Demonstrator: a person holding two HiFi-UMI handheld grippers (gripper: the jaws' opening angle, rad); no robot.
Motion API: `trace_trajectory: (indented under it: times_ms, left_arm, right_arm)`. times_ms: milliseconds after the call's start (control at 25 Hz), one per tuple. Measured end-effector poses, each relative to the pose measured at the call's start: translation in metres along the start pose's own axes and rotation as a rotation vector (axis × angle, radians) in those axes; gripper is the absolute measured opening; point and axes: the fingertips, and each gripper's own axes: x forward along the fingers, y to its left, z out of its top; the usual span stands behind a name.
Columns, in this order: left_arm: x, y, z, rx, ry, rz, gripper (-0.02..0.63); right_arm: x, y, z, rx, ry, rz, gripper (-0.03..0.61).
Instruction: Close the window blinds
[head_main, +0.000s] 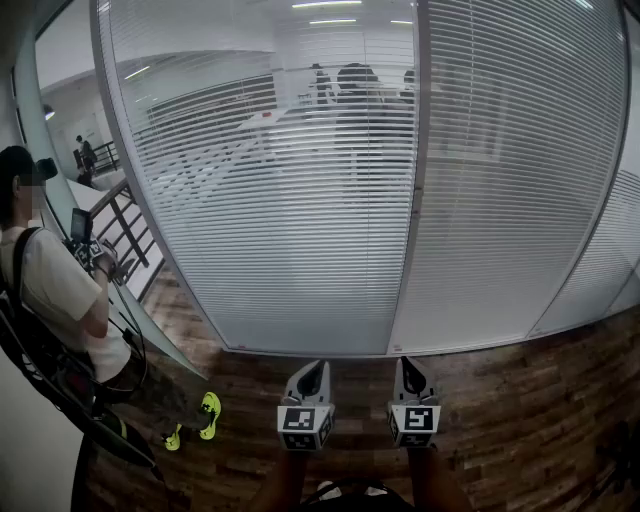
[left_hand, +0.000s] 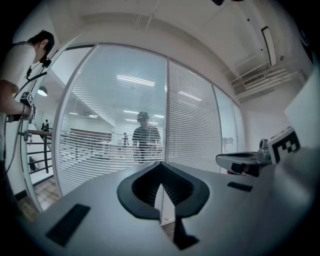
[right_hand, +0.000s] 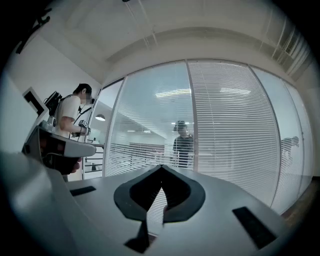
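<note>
White slatted blinds hang behind a curved glass wall. The slats of the left panel are tilted enough that the room behind and the person's reflection show through; the right panel looks denser. Both grippers are held low over the floor, well short of the glass. My left gripper is shut with nothing between its jaws, and its tips meet in its own view. My right gripper is also shut and empty. I can see no cord or wand for the blinds.
A person in a white shirt with a backpack stands at the left, holding a device. A dark railing runs behind the glass on that side. A grey post divides the two panels. Dark wooden floor lies before the glass.
</note>
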Motion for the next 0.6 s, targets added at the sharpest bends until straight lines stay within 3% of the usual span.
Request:
trace_trajectory:
  times_ms: [160, 360, 600]
  left_arm:
    - [0.006, -0.007, 0.005, 0.016, 0.006, 0.003, -0.006]
    - [0.008, -0.014, 0.011, 0.055, 0.015, 0.003, -0.006]
    - [0.01, -0.016, 0.014, 0.04, -0.01, 0.014, -0.006]
  right_arm:
    - [0.002, -0.003, 0.005, -0.001, -0.039, 0.025, 0.002]
    - [-0.001, -0.006, 0.015, -0.013, -0.014, 0.016, 0.002]
    - [0.002, -0.006, 0.014, -0.012, -0.035, 0.037, 0.002]
